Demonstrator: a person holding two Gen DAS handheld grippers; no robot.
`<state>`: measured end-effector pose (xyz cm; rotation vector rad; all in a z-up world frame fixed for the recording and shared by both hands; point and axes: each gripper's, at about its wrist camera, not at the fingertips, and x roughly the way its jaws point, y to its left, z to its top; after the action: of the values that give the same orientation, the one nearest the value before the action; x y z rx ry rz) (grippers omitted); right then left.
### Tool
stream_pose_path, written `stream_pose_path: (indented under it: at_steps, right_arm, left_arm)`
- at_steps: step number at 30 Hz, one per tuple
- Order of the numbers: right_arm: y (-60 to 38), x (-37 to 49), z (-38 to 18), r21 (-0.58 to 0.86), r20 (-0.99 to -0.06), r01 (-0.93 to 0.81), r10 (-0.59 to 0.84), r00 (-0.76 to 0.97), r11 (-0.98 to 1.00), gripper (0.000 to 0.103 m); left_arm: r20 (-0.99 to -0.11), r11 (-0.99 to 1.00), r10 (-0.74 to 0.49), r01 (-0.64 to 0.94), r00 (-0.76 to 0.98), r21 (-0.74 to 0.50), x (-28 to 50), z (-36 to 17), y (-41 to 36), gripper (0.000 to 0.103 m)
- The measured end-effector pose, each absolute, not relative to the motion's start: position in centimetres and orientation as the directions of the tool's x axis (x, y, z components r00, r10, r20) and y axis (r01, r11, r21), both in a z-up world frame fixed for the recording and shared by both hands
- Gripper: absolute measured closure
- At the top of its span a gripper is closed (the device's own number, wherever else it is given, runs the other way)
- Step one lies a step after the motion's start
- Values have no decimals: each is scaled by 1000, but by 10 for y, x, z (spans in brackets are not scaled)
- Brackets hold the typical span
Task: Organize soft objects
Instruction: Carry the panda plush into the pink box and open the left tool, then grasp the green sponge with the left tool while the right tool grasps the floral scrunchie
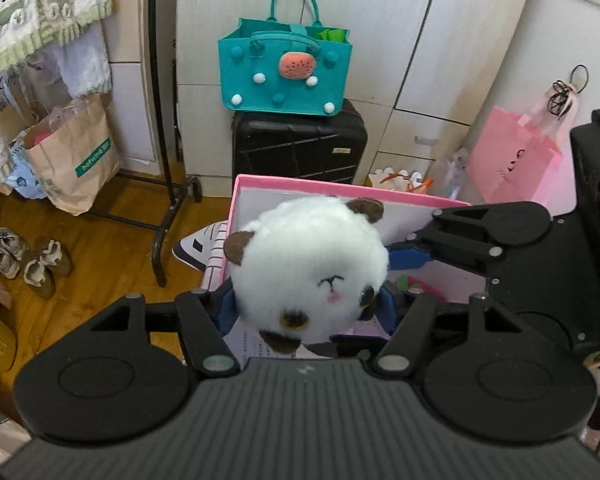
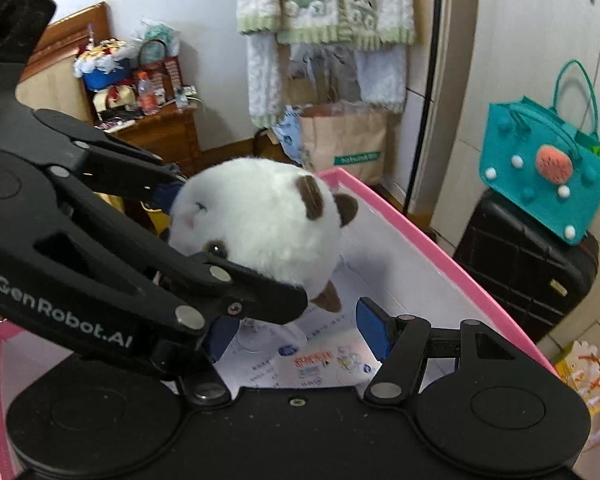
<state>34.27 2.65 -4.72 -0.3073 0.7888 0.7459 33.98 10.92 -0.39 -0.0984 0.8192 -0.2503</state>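
A white plush panda [image 1: 308, 256] with brown ears hangs over an open pink box [image 1: 340, 188]. My left gripper [image 1: 308, 306] is shut on it, with the blue pads pressing both sides of its round head. In the right wrist view the left gripper [image 2: 236, 240] reaches in from the left with the panda [image 2: 260, 216] above the pink box [image 2: 420, 236]. My right gripper [image 2: 296, 334] is open just below and beside the panda, with only printed paper [image 2: 320, 364] on the box floor beneath it. One of its fingers [image 1: 410, 258] shows at the panda's right.
A teal felt bag [image 1: 284, 72] stands on a black suitcase [image 1: 300, 148] behind the box. A pink paper bag [image 1: 512, 160] is at the right. On the left are a brown paper bag [image 1: 76, 156], a clothes rack post [image 1: 160, 120] and shoes [image 1: 24, 260] on the wooden floor.
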Motion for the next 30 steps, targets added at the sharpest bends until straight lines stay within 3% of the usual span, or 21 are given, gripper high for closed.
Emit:
stream_pose_path:
  at_steps: [6, 13, 30]
  right_arm:
    - [18, 330, -42, 39, -748, -672, 468, 471, 739, 34]
    - [1, 286, -24, 57, -728, -628, 463, 506, 776, 34]
    - [-57, 155, 33, 123, -655, -583, 506, 561, 803, 33]
  left_arm:
    - [-689, 977, -205, 186, 695, -103, 323, 4, 103, 34]
    - [-605, 984, -155, 174, 781, -27, 278, 34, 110, 29]
    - [-618, 918, -289, 396, 731, 38, 155, 88, 91, 29]
